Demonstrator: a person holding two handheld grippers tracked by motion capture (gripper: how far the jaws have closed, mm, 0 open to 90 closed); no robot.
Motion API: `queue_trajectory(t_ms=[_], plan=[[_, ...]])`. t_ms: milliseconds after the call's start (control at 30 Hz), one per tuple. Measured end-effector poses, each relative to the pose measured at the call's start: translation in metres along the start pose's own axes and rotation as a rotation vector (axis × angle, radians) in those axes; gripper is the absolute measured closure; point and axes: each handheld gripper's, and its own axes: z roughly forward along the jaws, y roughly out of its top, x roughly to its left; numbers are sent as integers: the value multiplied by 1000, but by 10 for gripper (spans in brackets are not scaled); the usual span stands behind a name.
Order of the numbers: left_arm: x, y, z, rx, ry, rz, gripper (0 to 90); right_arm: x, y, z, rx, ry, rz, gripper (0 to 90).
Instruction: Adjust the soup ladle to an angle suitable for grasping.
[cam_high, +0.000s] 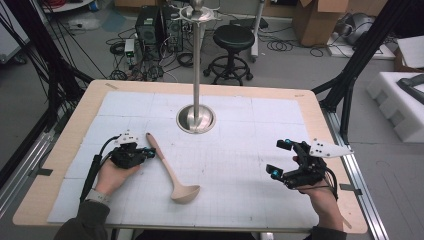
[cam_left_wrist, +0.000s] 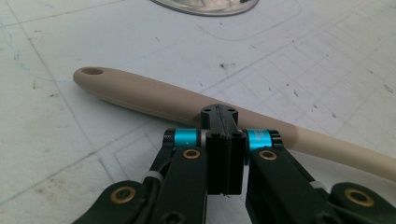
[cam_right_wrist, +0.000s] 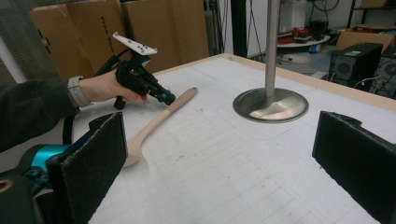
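A beige ladle (cam_high: 167, 167) lies flat on the white gridded mat, its bowl toward the table's front and its handle end with a hole (cam_left_wrist: 93, 72) pointing away. My left gripper (cam_high: 150, 151) is shut with nothing between its jaws, its tip right at the side of the ladle handle (cam_left_wrist: 140, 95), about a third of the way down from the hole. In the right gripper view the left gripper (cam_right_wrist: 163, 97) is at the ladle (cam_right_wrist: 159, 119). At the right of the table my right gripper (cam_high: 278, 158) stands wide open and empty, its pads (cam_right_wrist: 93, 158) far apart.
A steel pole on a round base (cam_high: 196, 119) stands at the mat's middle back, beyond the ladle. The wooden table edge (cam_high: 65, 150) frames the mat. Behind the table are a black stool (cam_high: 232, 45), computer towers (cam_high: 150, 25) and cardboard boxes (cam_high: 320, 20).
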Motion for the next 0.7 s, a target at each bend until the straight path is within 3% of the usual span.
queue_trajectory(t_ms=[267,333,433,533,633,700], plan=[[1,13,10,-4,8,33,898,-1,-1,1,4,-1,1,22],[3,16,11,-6,-4,14,898,-1,-1,0,4,-1,3,22],[2,18,12,24,19,28,898,-1,-2,0,1,-1,7,22],[7,16,12,45,42,12,898,-1,-2,0,6,0,7,22],[11,15,14,38,55,-11,898,-1,-2,0,5,1,6,22],[15,15,16,22,38,-11,898,-1,-2,0,5,1,6,22]])
